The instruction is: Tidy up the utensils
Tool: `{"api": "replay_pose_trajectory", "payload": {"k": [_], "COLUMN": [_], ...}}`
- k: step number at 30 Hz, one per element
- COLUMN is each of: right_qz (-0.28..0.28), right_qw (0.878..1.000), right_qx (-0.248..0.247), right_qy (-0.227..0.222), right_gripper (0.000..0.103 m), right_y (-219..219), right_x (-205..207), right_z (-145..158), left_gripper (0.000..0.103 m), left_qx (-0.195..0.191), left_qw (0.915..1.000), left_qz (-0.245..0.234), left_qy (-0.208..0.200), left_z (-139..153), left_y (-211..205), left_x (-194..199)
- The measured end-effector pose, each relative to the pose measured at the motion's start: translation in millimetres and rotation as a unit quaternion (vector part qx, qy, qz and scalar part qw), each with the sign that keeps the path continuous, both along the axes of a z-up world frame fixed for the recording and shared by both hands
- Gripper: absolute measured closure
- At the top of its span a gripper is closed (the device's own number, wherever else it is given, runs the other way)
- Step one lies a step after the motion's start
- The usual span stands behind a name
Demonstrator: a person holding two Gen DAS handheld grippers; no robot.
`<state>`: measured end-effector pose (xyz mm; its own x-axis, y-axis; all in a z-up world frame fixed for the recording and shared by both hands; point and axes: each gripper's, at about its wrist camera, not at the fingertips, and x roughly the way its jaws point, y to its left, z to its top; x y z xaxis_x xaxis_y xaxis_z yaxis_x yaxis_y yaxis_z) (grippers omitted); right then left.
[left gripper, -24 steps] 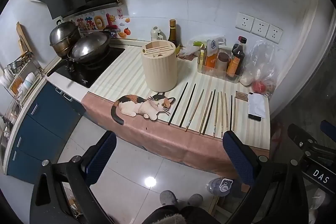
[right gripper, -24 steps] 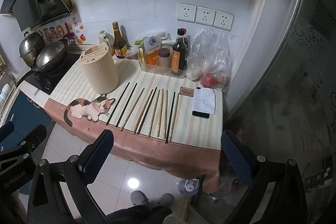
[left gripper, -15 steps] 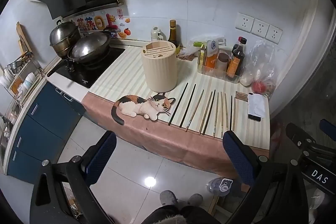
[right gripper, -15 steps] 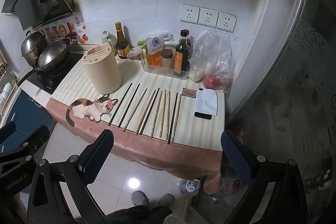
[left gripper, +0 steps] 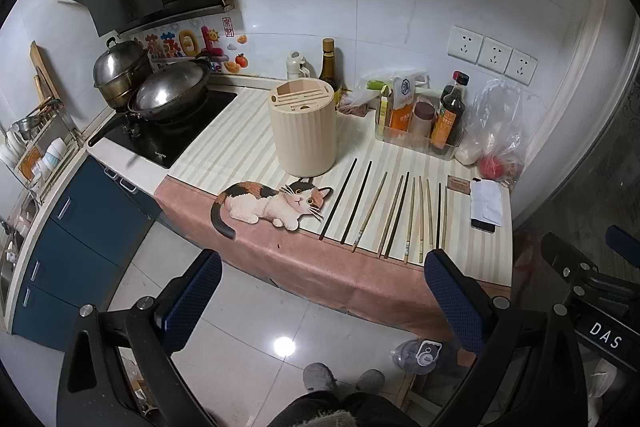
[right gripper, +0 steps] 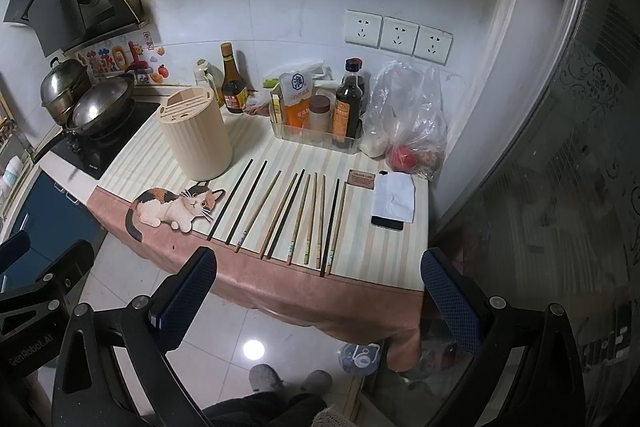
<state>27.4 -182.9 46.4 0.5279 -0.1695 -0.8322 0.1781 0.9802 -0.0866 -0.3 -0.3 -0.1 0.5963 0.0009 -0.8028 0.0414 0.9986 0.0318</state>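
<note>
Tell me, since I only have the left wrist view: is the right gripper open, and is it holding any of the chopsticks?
Observer: The right wrist view shows the right gripper open, with nothing between its fingers. The chopsticks all lie on the table.
Operator: The brown bottle behind the utensil holder: does it have a label?
Observer: Yes. In the right wrist view the utensil holder does not cover the brown bottle, and it shows a red label.

Chopsticks [left gripper: 394,213] side by side on the striped counter [left gripper: 240,143] — beside a cream utensil holder [left gripper: 303,129].
</note>
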Motion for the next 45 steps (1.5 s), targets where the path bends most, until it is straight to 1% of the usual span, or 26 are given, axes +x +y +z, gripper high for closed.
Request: {"api": "replay_pose_trajectory", "payload": {"k": [4,5,7,10,45], "right_qz": [0.000,0.000,-0.001,0.001,0.001], "right_qw": [1.000,1.000,1.000,1.000,1.000], "right_qx": [-0.001,-0.002,-0.002,-0.001,-0.006], "right_qy": [-0.001,0.000,0.000,0.002,-0.003], "right_gripper": [0.000,0.000,0.000,0.000,0.000], "right_y": [0.7,2.2,2.7,-3.6,-0.4], "right_x": [0.1,-0.2,0.5,7.0,4.4], "right_z": [1.3,2.0,3.5,-0.1,1.8], "left_gripper": [0.000,0.000,0.000,0.000,0.000], "left_qx": [0.000,-0.001,-0.001,-0.002,-0.003], "left_qw": [1.0000,1.0000,1.0000,1.0000,1.0000], "left_qz": [0.003,0.002,0.003,0.002,0.002], "left_qy": [0.000,0.001,0.001,0.001,0.001], "left_z": [0.4,6.8,8.7,5.8,7.2], "left_y": [-0.3,-7.3,-10.0,-5.1,-5.5], "left_x": [-0.3,4.4,5.5,1.3,2.0]}}
